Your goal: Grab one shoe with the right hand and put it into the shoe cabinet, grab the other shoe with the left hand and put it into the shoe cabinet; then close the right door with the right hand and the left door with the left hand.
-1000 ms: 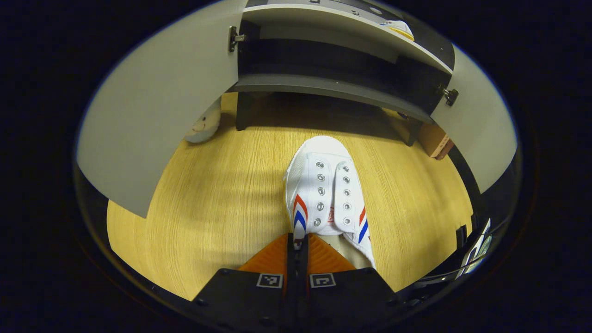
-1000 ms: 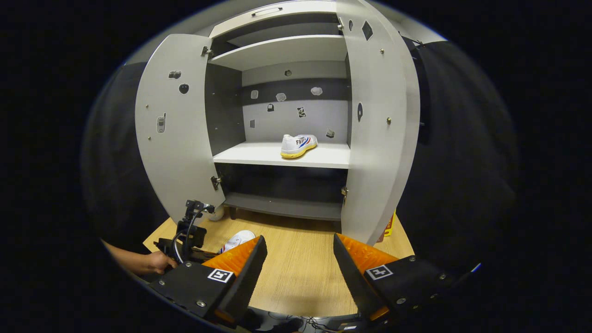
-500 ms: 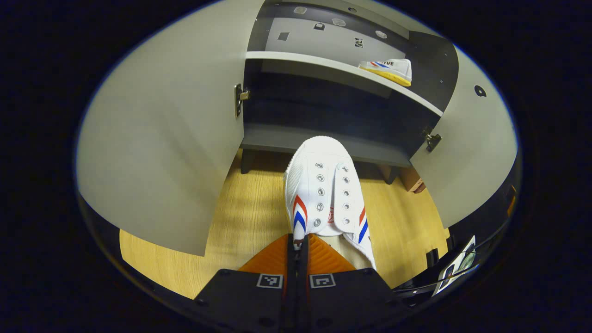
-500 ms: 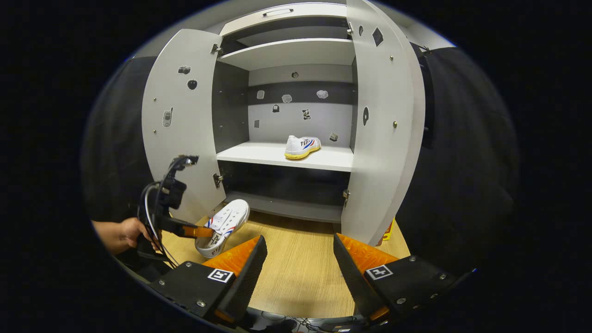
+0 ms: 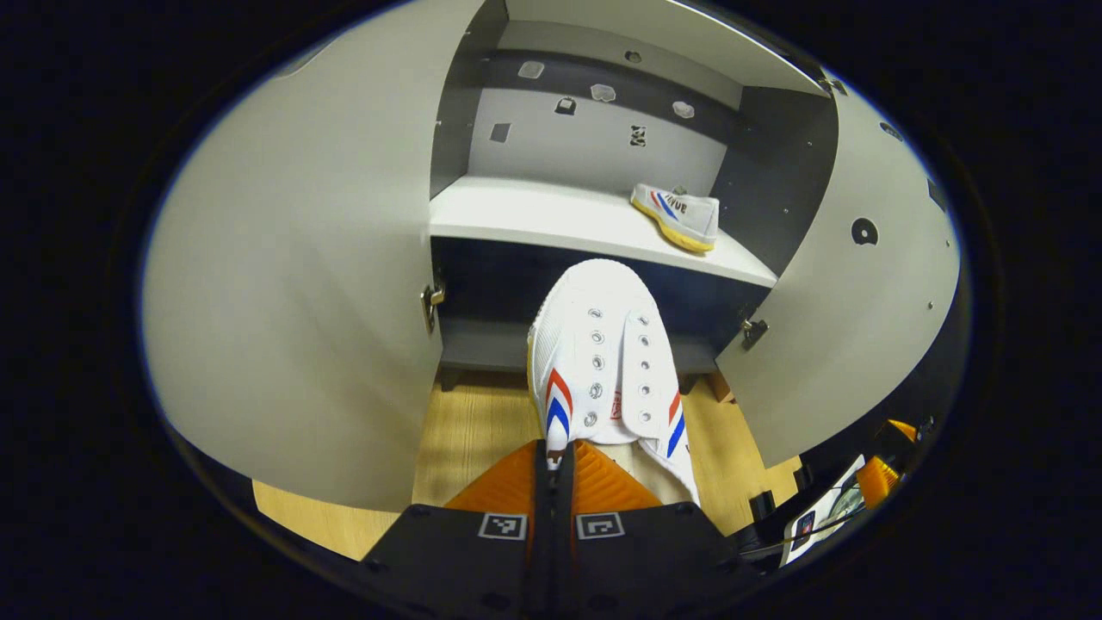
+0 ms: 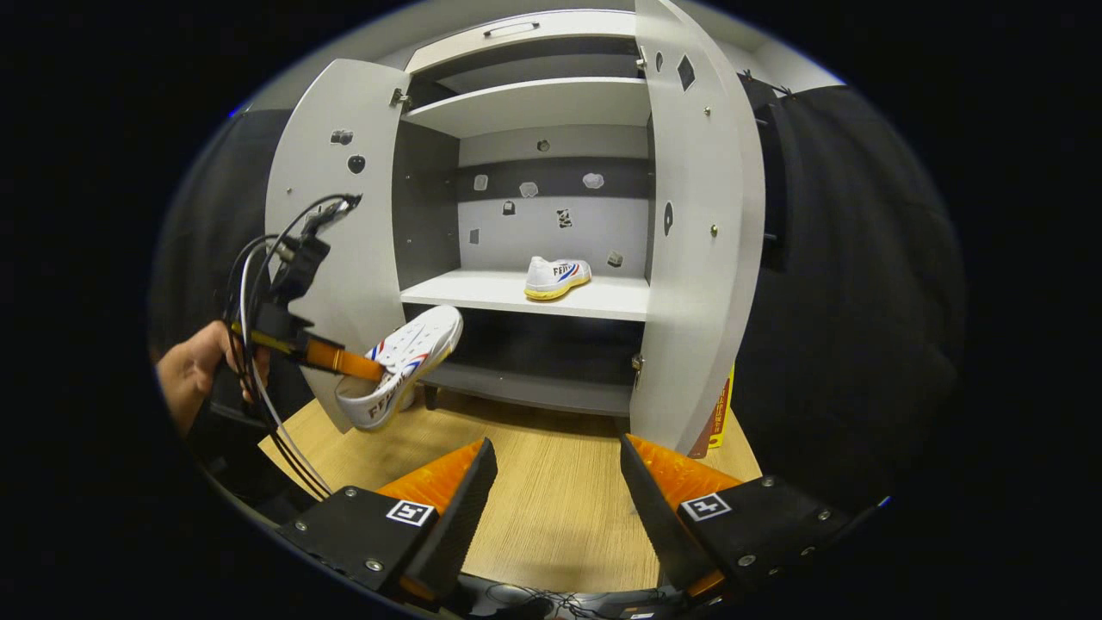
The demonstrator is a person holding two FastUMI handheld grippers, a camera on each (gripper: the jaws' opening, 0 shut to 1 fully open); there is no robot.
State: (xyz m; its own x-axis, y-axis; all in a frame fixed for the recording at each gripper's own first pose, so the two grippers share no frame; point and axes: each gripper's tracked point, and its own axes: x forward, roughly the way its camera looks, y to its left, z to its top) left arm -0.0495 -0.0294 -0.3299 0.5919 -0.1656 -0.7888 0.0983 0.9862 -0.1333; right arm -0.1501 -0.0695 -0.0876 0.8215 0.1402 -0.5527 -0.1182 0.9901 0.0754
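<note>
My left gripper [image 5: 557, 454] is shut on the collar of a white shoe [image 5: 603, 362] with red and blue stripes, toe pointing at the cabinet. In the right gripper view that shoe [image 6: 403, 362] hangs in the air in front of the left door, held by the left gripper [image 6: 366, 373] and a hand [image 6: 194, 370]. The other white shoe [image 6: 557, 277], with a yellow sole, lies on the cabinet's white middle shelf [image 6: 482, 293], toward the right; the same shoe [image 5: 676, 215] shows in the left gripper view. My right gripper [image 6: 555, 474] stands open over the wooden floor, nothing between its fingers.
The grey cabinet's left door [image 6: 340, 232] and right door [image 6: 693, 241] both stand wide open. A lower dark shelf [image 6: 534, 387] sits under the white one. A yellow and red box [image 6: 719, 418] leans behind the right door. Wooden floor [image 6: 551, 508] lies in front.
The left gripper has lifted the striped shoe off the floor and raised it toward the cabinet's middle shelf. The right gripper has stayed nearly still and open.
</note>
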